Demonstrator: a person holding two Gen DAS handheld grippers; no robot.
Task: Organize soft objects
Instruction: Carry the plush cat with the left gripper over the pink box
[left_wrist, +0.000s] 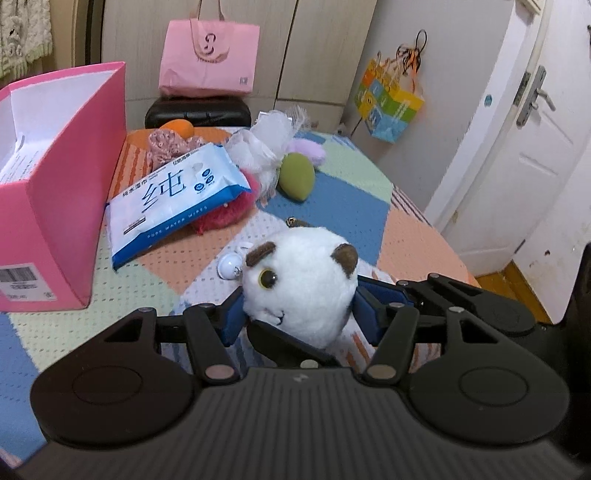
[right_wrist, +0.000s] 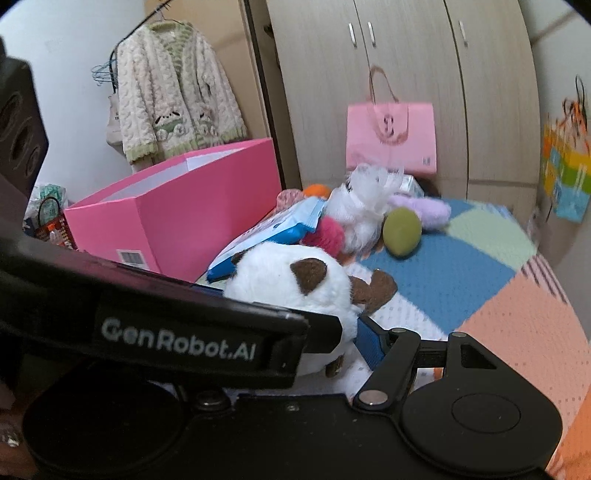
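The desk, covered w/ a patchwork mat of blue, green, peach and white squares, carries everything. On its left side stands the open pink cardboard box, white inside, barcode label low on its near face; in the right wrist view the same box sits behind the toy. Next in size, the white-and-blue flat pack of wet wipes lies tilted, its far end resting on a fuzzy pink-red pom-pom item.

The round white plush toy w/ brown ears and a yellow eye sits right in between the blue-padded fingers of the left tongs, which are clenched on it, pads pressed into both of its flanks (face turned toward the camera's left). In the right wrist view the toy shows from behind, just ahead of the right tongs; one blue pad touches the toy's right side, but the other finger is hidden behind the left tool's black body, so I can't tell if the right tongs are grasping or released.

Beyond the toy: a white gauzy mesh puff, a green teardrop-shaped sponge beside it, a lilac fluffy item behind that, and a small white bell-like ball just left of the toy on the mat.
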